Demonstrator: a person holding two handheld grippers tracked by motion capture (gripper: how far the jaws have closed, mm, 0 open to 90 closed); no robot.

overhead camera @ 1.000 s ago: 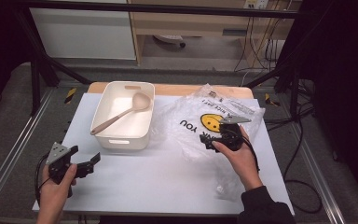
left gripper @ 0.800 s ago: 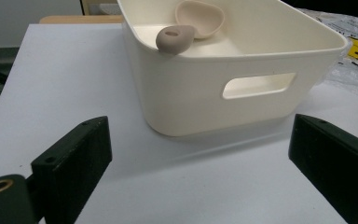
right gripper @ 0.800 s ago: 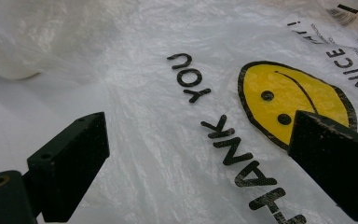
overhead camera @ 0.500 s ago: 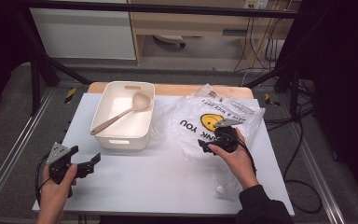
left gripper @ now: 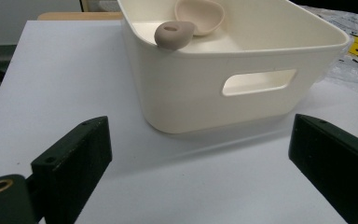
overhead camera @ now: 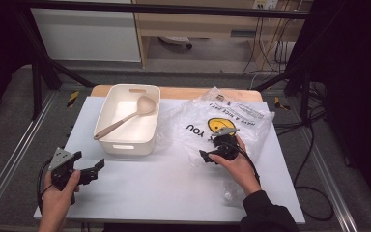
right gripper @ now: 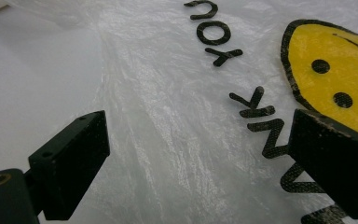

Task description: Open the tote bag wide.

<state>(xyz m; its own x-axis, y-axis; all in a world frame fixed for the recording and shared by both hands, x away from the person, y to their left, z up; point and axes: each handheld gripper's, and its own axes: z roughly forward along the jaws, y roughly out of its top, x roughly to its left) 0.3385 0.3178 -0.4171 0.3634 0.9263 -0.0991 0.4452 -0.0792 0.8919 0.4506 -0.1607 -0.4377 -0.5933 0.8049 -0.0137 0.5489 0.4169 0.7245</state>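
Two grippers were at work over the white table (overhead camera: 174,193), and both had their jaws spread wide with nothing between them. The right gripper (overhead camera: 211,155), right of centre in the high view, hovered low over the near edge of the clear plastic bag (overhead camera: 241,121), which lay crumpled and mostly flat in the upper right of the tabletop, printed with a yellow smiley face (right gripper: 340,70) and black lettering. In the right gripper view the jaws framed the bag's wrinkled film, with the smiley at the upper right of the frame. The step in hand appeared to be picking up the bag: it would go best if the jaws came down on a raised fold rather than on flat film, which thin plastic gives little purchase on, and closed fully before any lift, so that one layer was not pulled free of the other. The right hand (overhead camera: 239,169) reached forward from the lower right, wrist low, with the gripper pointed up and to the left in the frame. The left gripper (overhead camera: 84,169) waited at the lower left, held level just above the table and aimed toward the cream bin (overhead camera: 125,145), which stood near the bag's left edge; a ladle (overhead camera: 125,121) leaned in the bin, its handle end resting on the near rim at the upper centre of the left gripper view.
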